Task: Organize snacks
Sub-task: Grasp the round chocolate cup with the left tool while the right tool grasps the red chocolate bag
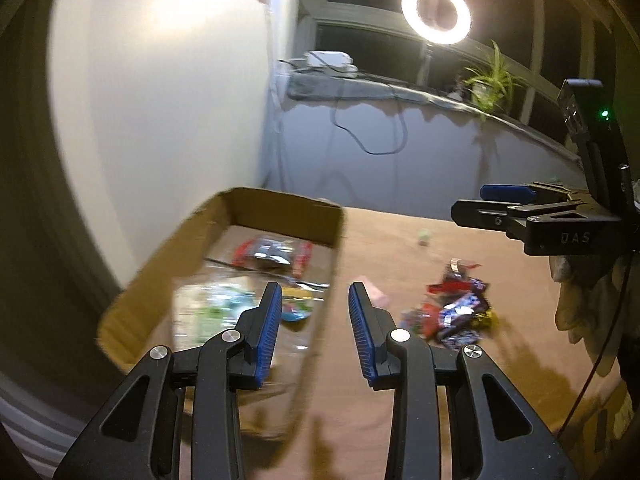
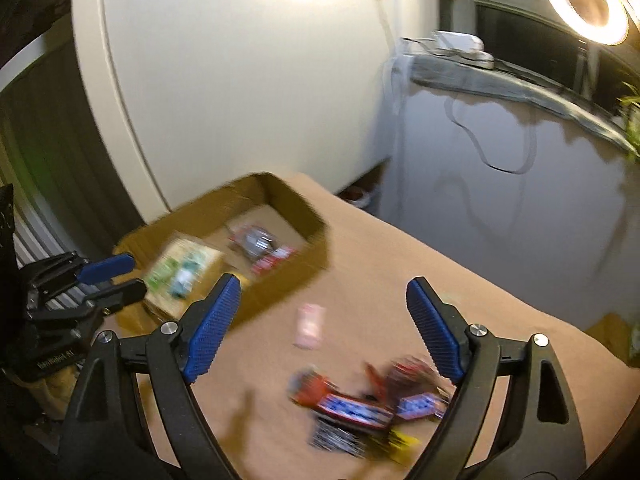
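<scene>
A cardboard box (image 1: 280,204) (image 2: 316,236) stands on the brown table and holds a red-and-grey packet (image 1: 276,256) (image 2: 264,248) and a green-and-white packet (image 1: 212,304) (image 2: 180,272). A pile of red, blue and yellow snack packets (image 1: 452,308) (image 2: 368,408) lies on the table to the right of the box. A small pink packet (image 1: 376,296) (image 2: 308,324) lies between them. My left gripper (image 1: 314,332) is open and empty, astride the box's right wall. My right gripper (image 2: 324,328) is open and empty, above the pile.
A white cabinet (image 1: 160,100) stands behind the box. A ring light (image 1: 436,12) and a potted plant (image 1: 488,80) stand on the sill at the back. A small green thing (image 1: 423,236) lies far back on the table (image 1: 400,380).
</scene>
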